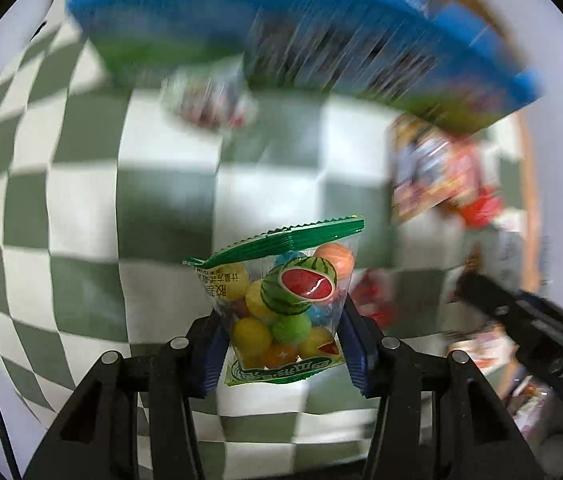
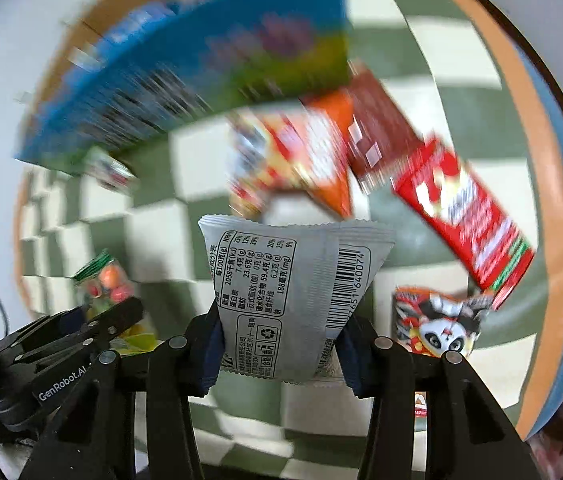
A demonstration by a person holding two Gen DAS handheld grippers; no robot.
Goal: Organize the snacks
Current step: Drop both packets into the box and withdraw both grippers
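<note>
I operate two tongs; both are loaded. The left gripper (image 1: 281,332) is closed on a candy bag (image 1: 281,304), pinched at its sides between the blue pads. The right gripper (image 2: 279,344) is closed on a grey packet (image 2: 289,300) in the same manner. Both items are held clear above the checkered cloth (image 1: 81,200).

Progress: I judge the task to be mid-way at best. Two snacks are lifted but not yet placed. Ahead of the right tongs, several snacks lie loose on the cloth: a red box (image 2: 469,216), a brown packet (image 2: 377,128), an orange packet (image 2: 321,148) and, just to the right of the tongs, a panda packet (image 2: 437,324). Ahead of both tongs stands a blue box (image 1: 281,40), heavily blurred; whether it is the destination I cannot tell. A small wrapped item (image 1: 209,100) lies just below it.

Appearance of held items: the candy bag is clear, with a green serrated top seal, a watermelon graphic, and round multicoloured candies inside. The grey packet shows its back face: nutrition table, barcode, crimped top edge. Both look light and pliable; I judge the side grip adequate but prone to slip if swung.
</note>
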